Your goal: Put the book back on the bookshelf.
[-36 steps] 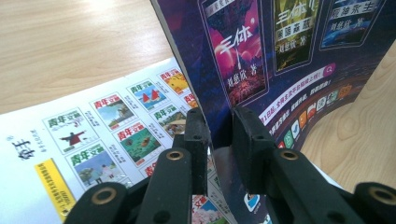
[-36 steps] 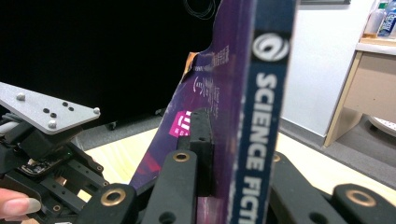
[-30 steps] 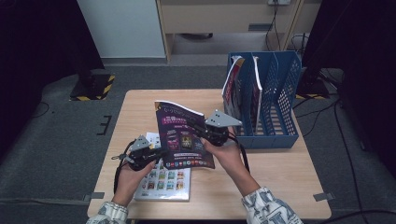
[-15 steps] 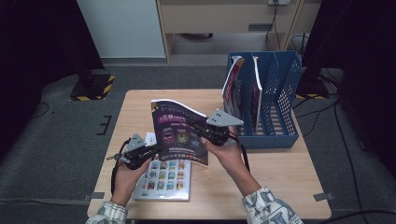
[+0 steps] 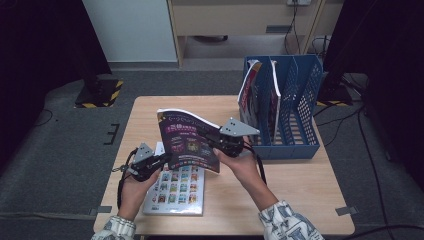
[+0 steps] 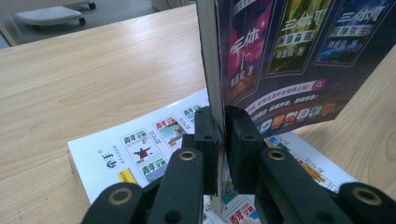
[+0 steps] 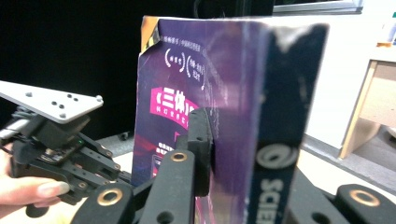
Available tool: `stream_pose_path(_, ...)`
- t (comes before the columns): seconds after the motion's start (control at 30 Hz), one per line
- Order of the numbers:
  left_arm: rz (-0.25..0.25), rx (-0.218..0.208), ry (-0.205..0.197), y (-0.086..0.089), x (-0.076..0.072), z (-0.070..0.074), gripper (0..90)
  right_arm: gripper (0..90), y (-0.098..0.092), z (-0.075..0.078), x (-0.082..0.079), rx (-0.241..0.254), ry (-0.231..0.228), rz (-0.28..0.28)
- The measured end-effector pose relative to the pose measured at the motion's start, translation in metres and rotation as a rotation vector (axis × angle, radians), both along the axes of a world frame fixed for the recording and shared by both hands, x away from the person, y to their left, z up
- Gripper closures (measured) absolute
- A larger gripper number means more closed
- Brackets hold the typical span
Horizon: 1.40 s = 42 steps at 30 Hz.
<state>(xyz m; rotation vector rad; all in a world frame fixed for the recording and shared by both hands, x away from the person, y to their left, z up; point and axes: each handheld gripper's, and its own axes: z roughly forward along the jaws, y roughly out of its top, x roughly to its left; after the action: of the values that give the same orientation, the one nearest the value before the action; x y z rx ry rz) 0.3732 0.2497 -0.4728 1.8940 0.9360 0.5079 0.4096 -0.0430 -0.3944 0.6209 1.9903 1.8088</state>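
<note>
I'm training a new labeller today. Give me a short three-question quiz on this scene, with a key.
1. True or false: the purple magazine lies flat on the table.
2. Which gripper clamps the purple magazine? A) left gripper alone B) right gripper alone C) both
3. What lies on the table under the raised magazine?

Key
1. False: it is held up off the table, tilted.
2. C: each gripper view shows its jaws shut on an edge of it.
3. A white magazine, flat, its cover printed with rows of small pictures. The blue file rack stands beyond it, at the right.
</note>
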Motion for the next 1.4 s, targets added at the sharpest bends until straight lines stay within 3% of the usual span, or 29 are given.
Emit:
stream_pose_path(0.57,-0.005,0.008,-0.007,-0.001,-0.001,-0.002,83.3,69.4,0.006,0.009,0.001,0.028,-0.001,0.077)
stream_pose_path(1.13,-0.008,0.011,-0.012,-0.001,-0.002,-0.002,83.3,73.9,0.011,0.005,0.001,0.01,0.015,0.087)
stream_pose_path(1.4,-0.013,0.005,-0.005,-0.001,-0.001,-0.003,83.2,79.0,0.009,0.004,0.002,0.048,0.012,0.075)
